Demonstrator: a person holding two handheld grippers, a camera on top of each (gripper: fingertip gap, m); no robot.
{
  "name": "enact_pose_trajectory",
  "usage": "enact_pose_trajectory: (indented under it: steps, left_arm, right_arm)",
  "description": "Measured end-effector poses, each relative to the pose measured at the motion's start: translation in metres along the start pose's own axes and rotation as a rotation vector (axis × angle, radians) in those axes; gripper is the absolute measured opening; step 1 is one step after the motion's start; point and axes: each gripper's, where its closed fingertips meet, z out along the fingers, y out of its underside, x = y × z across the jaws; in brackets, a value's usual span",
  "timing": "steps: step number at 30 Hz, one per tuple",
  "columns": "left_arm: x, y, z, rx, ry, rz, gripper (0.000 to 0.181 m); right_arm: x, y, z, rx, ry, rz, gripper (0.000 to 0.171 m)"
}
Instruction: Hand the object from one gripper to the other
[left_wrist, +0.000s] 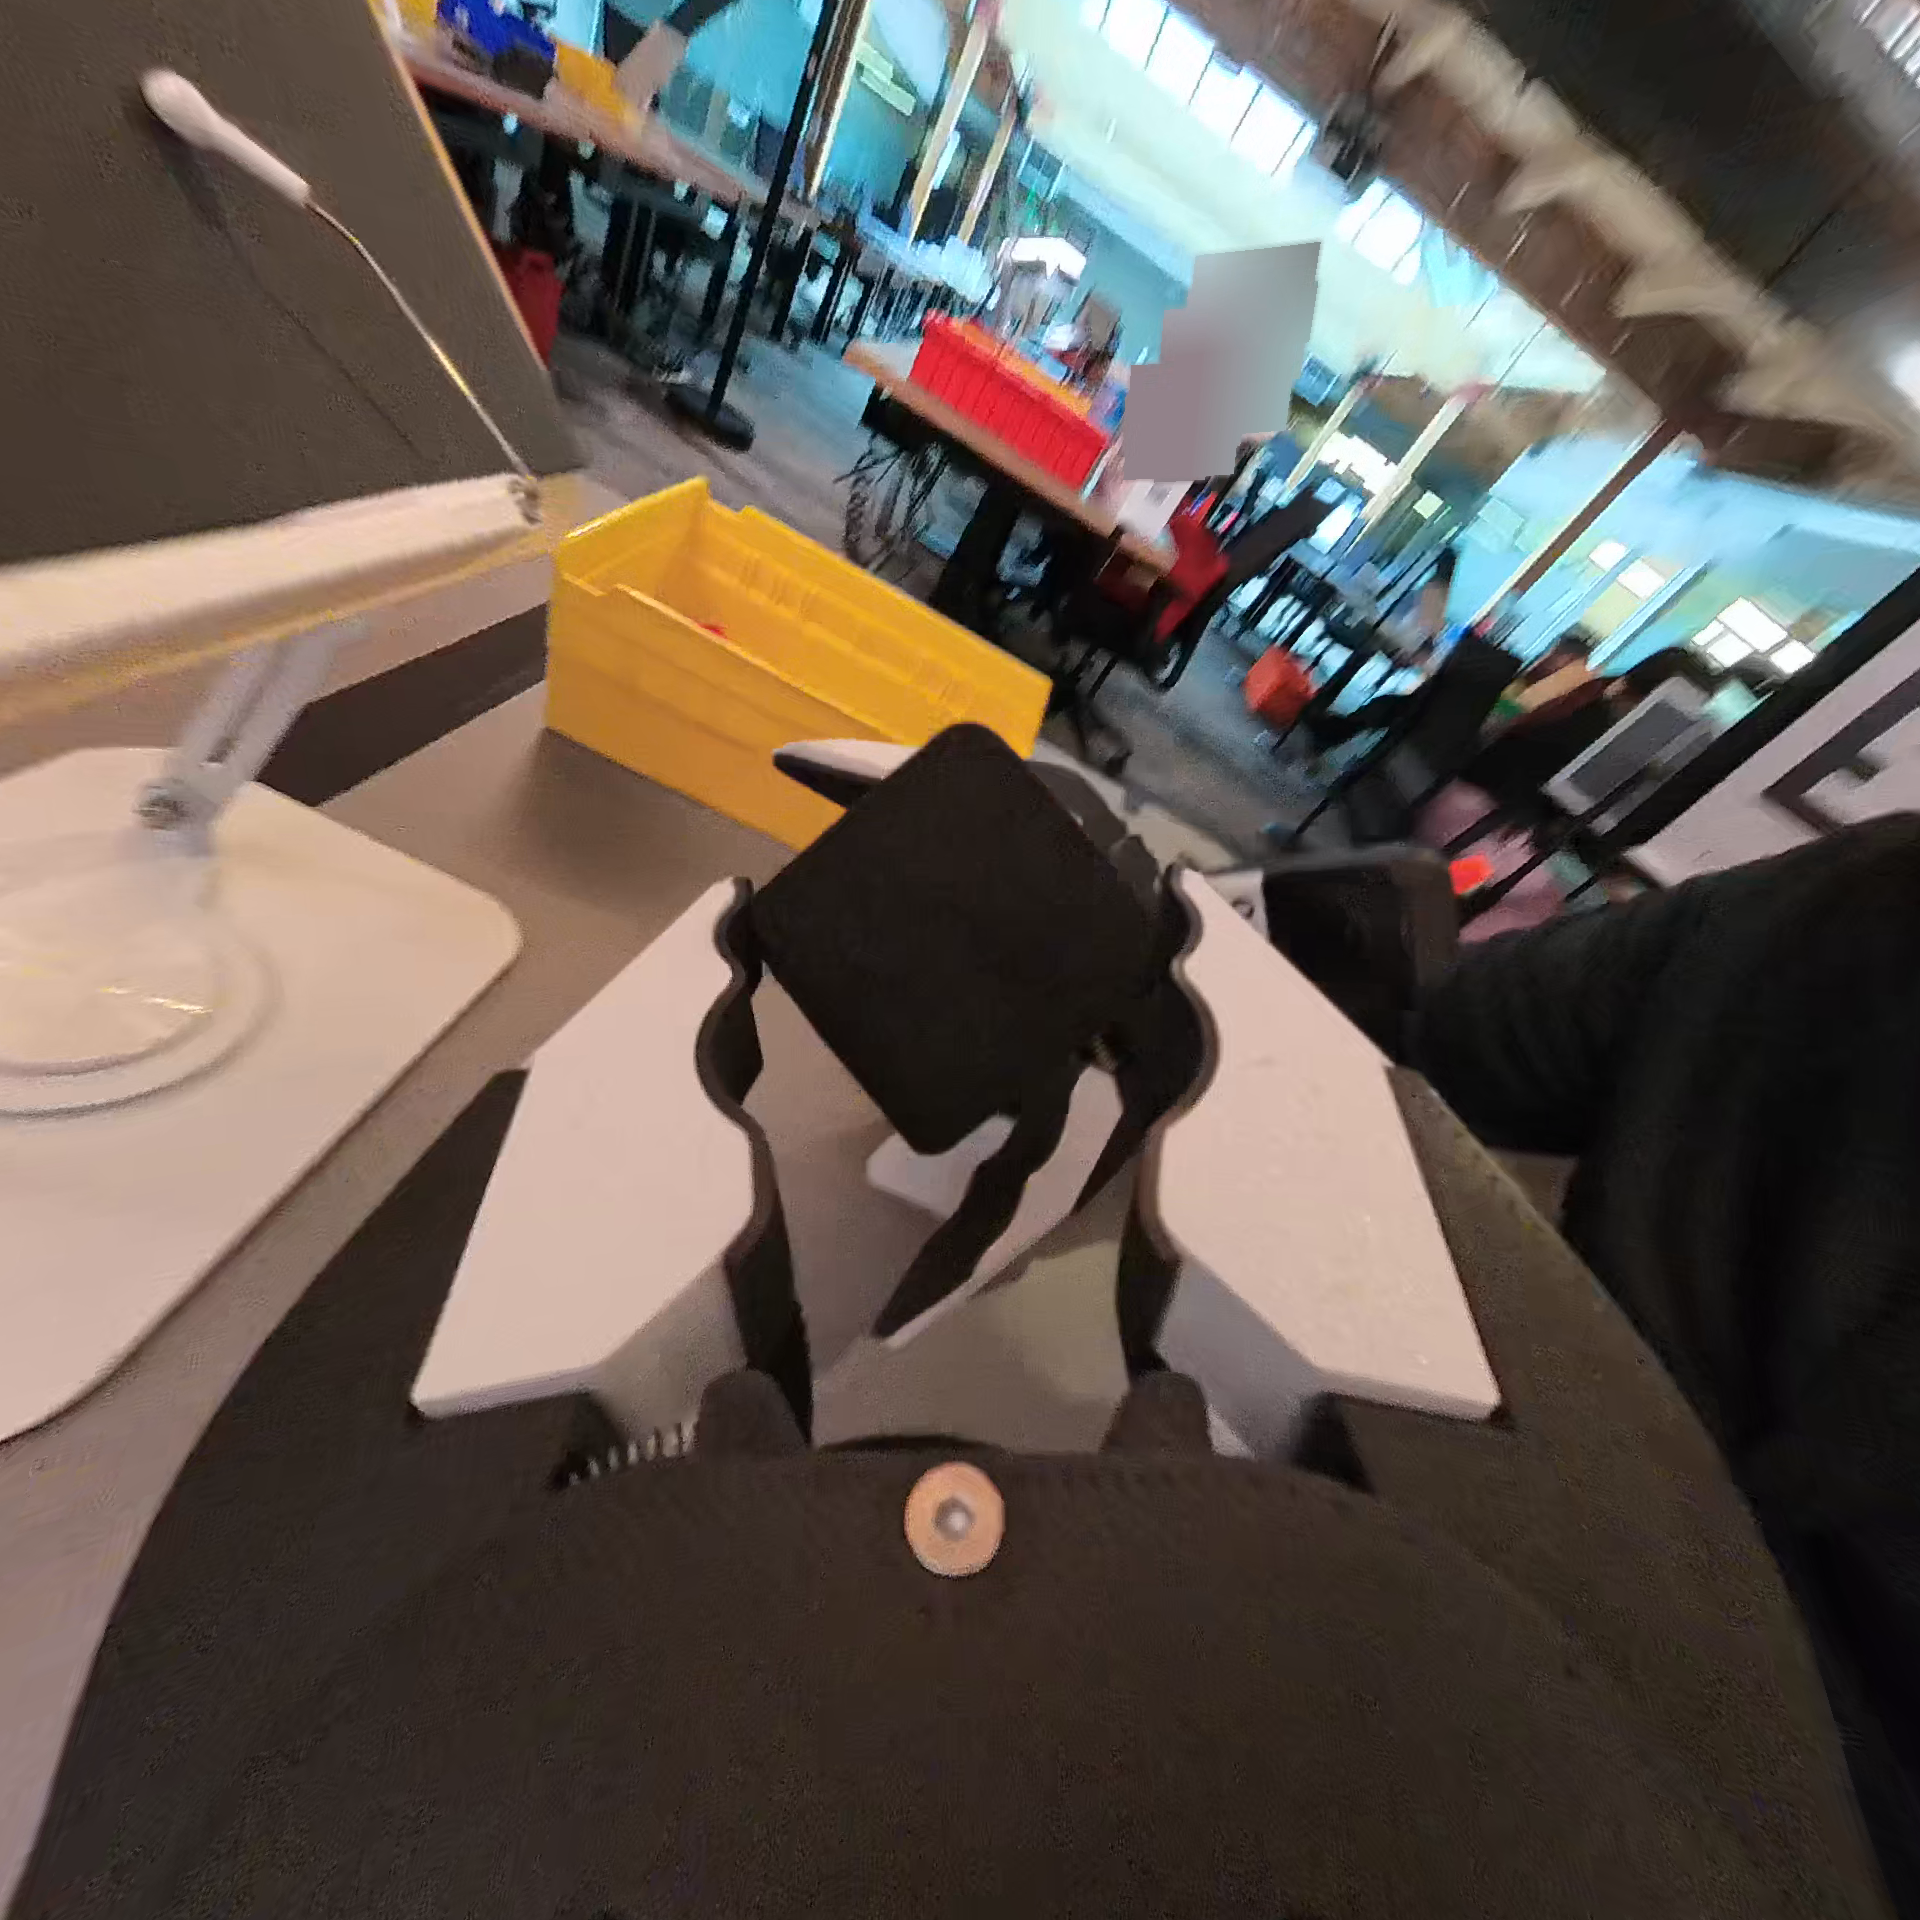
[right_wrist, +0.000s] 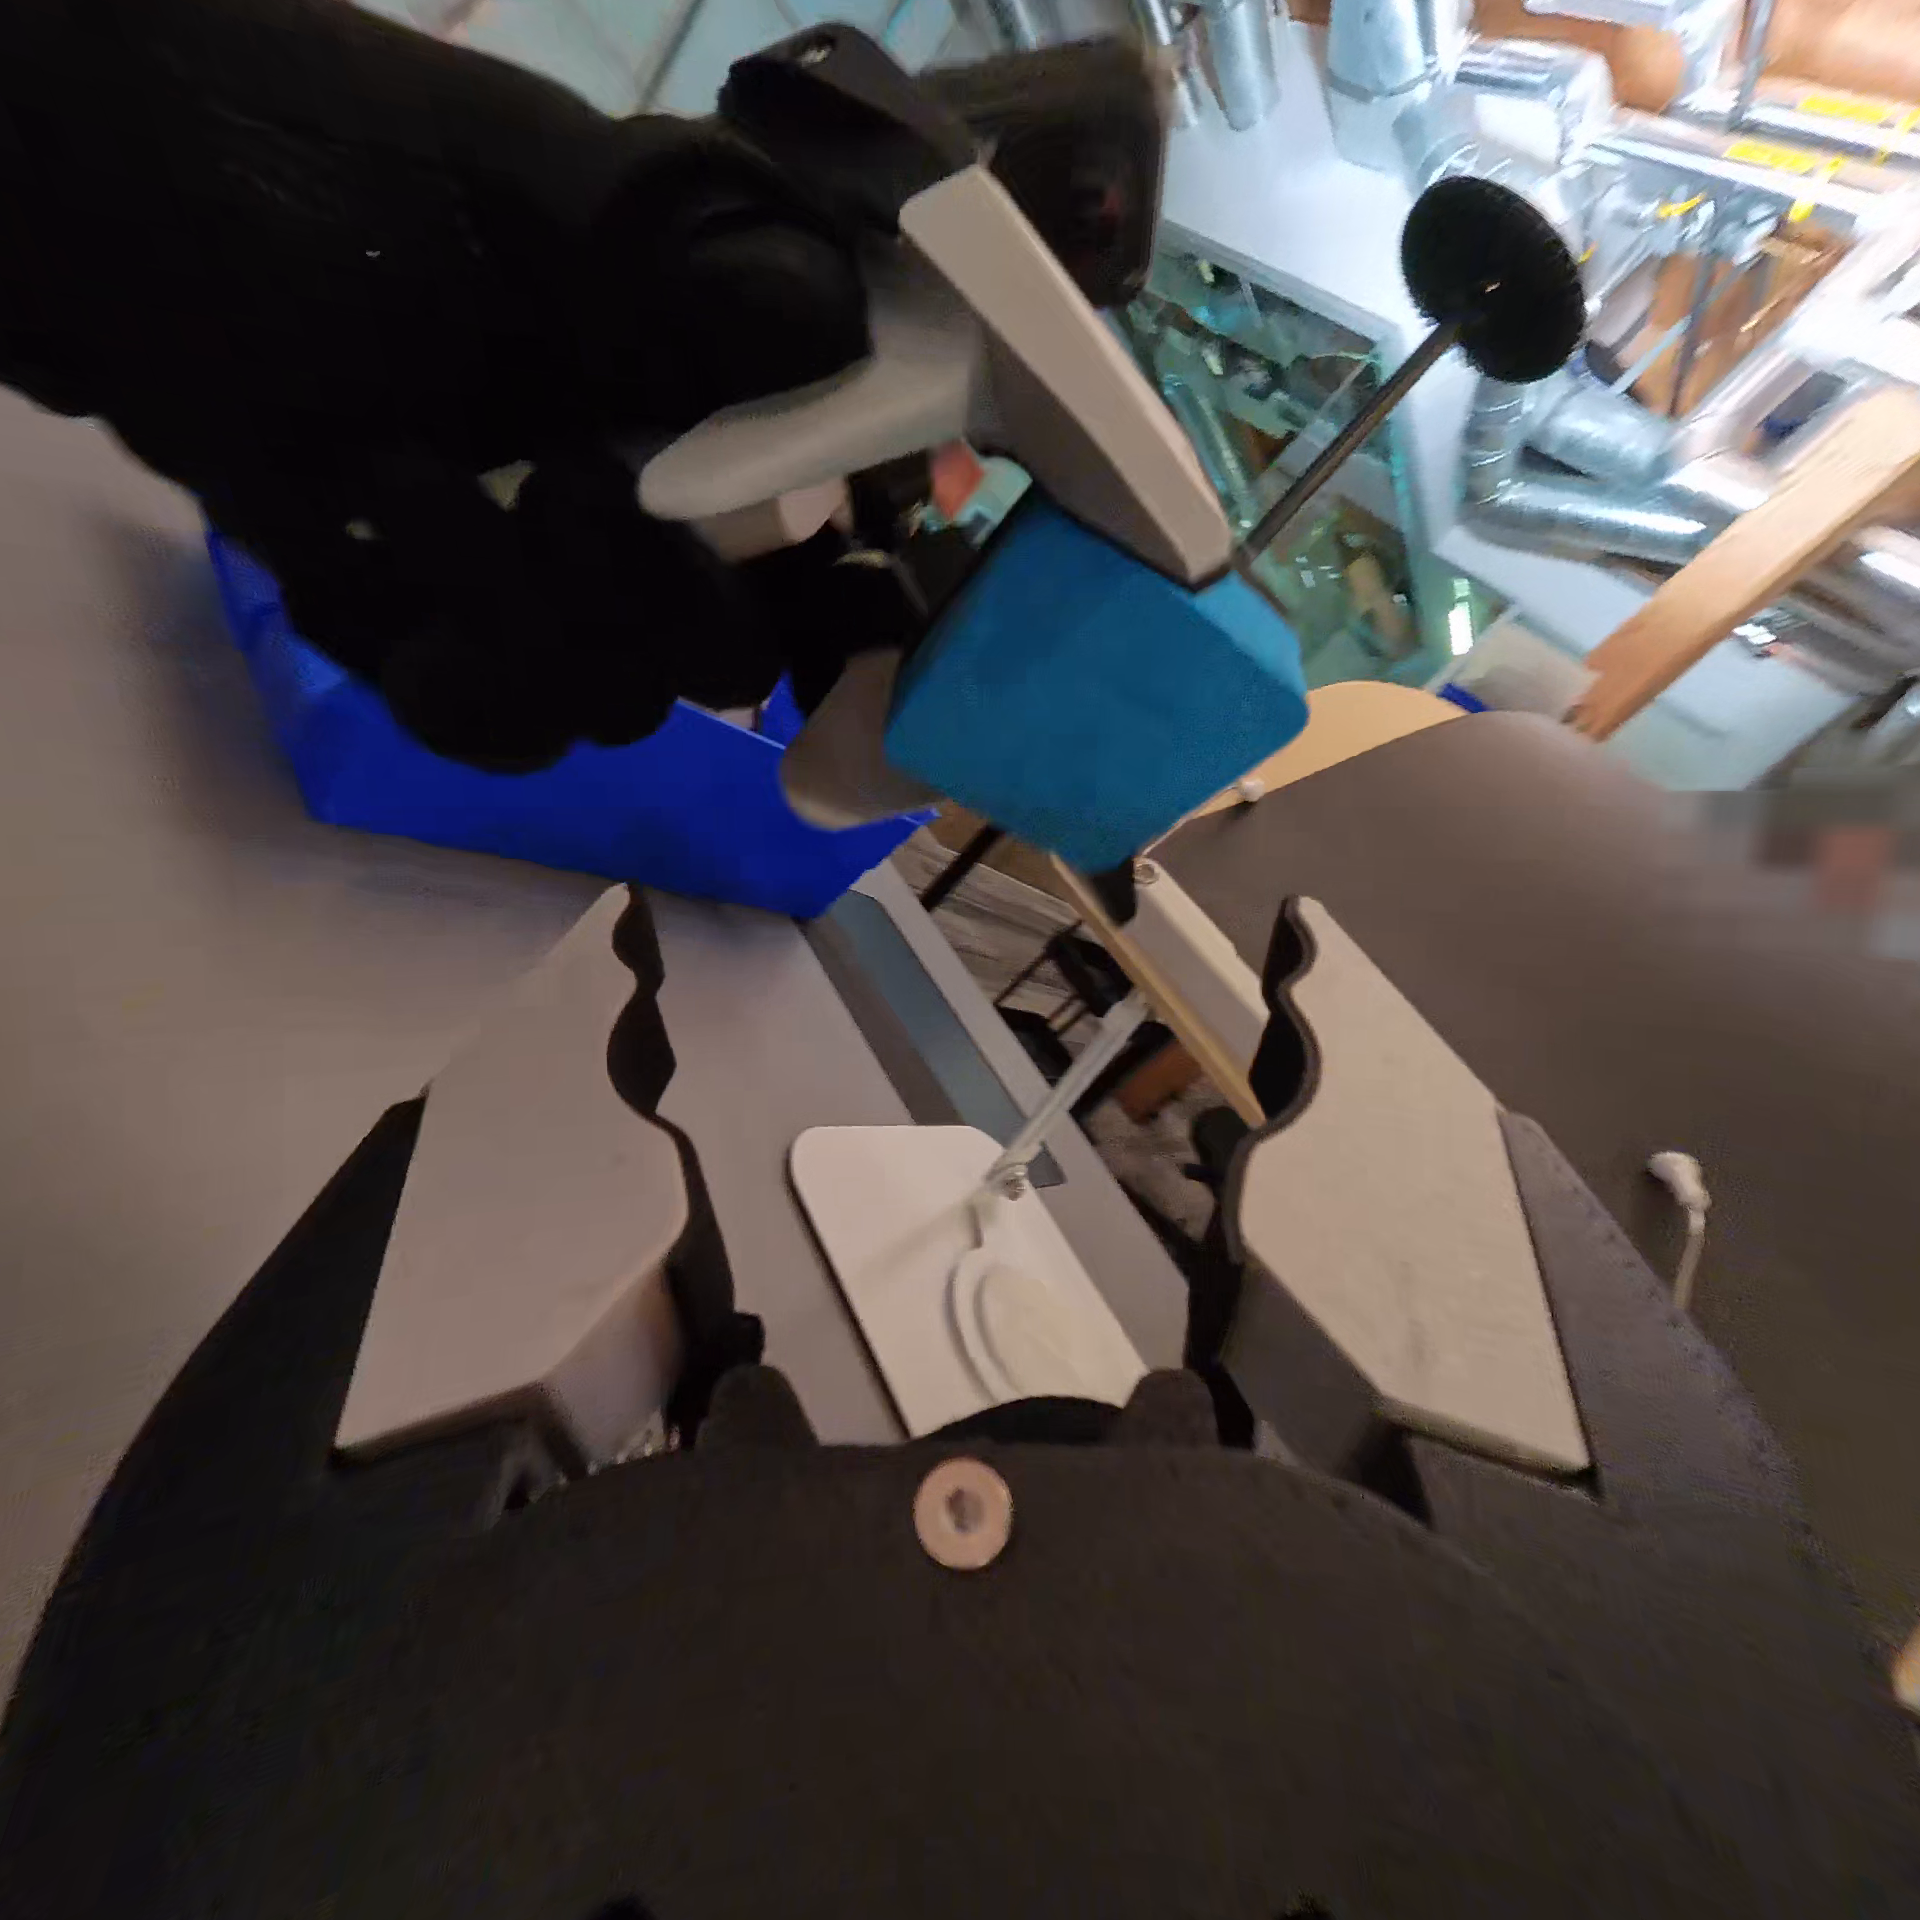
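Right wrist view showed the blue block (right_wrist: 1091, 707) at 12 o'clock, clenched by the left gripper (right_wrist: 1023, 665); the right gripper (right_wrist: 961, 977) stood wide open, grasping nothing.

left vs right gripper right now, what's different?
The left gripper is shut on the blue block; the right gripper is open and empty. The left gripper's fingers are only as far apart as the block; the right gripper's are spread wide. Both have grey fingers with wavy black pads.
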Motion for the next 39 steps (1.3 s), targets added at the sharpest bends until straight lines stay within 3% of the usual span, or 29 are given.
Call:
enact_pose_trajectory:
  steps: [6,13,27,33,39]
  left_arm:
    - [0.001,0.025,0.012,0.132,0.127,-0.182,0.075]
    - [-0.001,0.043,0.018,0.121,0.176,-0.267,0.075]
    - [-0.007,0.047,0.015,0.153,0.194,-0.317,0.077]
    - [-0.024,0.043,0.004,0.185,-0.009,-0.165,0.086]
    - [-0.04,0.035,-0.008,0.15,-0.416,0.259,0.081]
  right_arm:
    - [-0.001,0.001,0.0,-0.034,0.043,-0.119,0.1]
    - [-0.01,0.006,0.0,-0.048,-0.002,-0.133,0.074]
    - [-0.018,0.014,0.002,-0.085,-0.07,-0.078,0.072]
    - [-0.02,0.034,0.006,-0.172,-0.103,0.041,0.072]
    - [-0.024,0.046,0.008,-0.207,-0.159,0.292,0.072]
